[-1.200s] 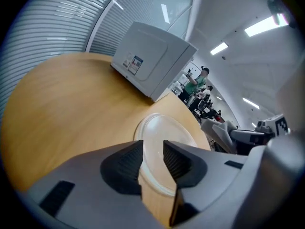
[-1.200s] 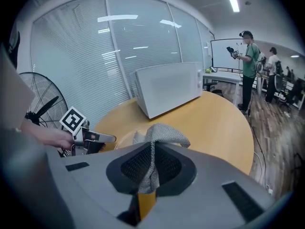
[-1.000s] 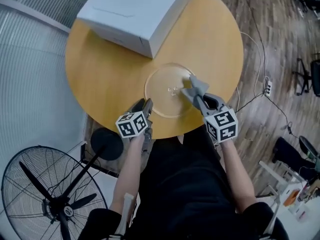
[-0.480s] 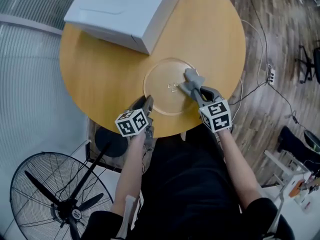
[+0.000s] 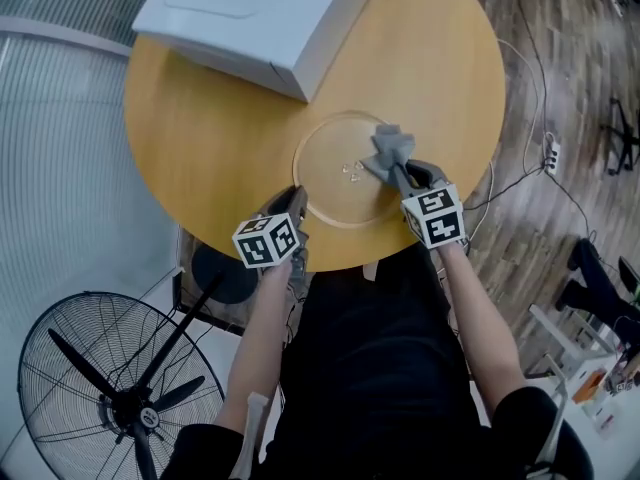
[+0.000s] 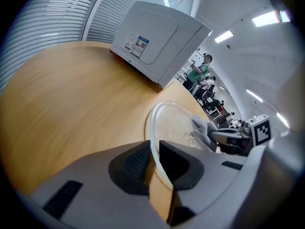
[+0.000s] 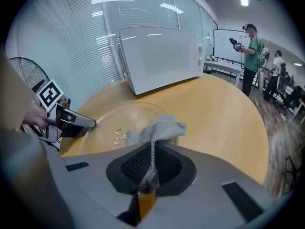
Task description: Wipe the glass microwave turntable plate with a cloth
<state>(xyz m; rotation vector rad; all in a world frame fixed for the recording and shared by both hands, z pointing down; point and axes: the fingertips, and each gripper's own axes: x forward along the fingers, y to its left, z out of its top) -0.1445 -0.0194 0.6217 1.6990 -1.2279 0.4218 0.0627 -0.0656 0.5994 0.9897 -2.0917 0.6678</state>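
Note:
The clear glass turntable plate [image 5: 335,153] lies on the round wooden table [image 5: 200,138], near its front edge. My left gripper [image 5: 297,200] sits at the plate's near-left rim. Its jaws have just been closing and now pinch that rim [image 6: 152,159]. My right gripper [image 5: 398,173] is shut on a grey cloth [image 5: 390,146]. The cloth's free end rests bunched on the right part of the plate [image 7: 109,123]. In the right gripper view the cloth [image 7: 162,128] rises from between the pads, and the left gripper [image 7: 93,124] shows at the plate's far rim.
A white microwave [image 5: 260,13] stands at the back of the table, behind the plate. A floor fan [image 5: 110,388] and a black stool stand to the left below the table edge. People stand far off in the room [image 7: 250,51].
The right gripper has come down with the cloth, which now lies on the plate's right side. The left gripper has stayed at the near-left rim.

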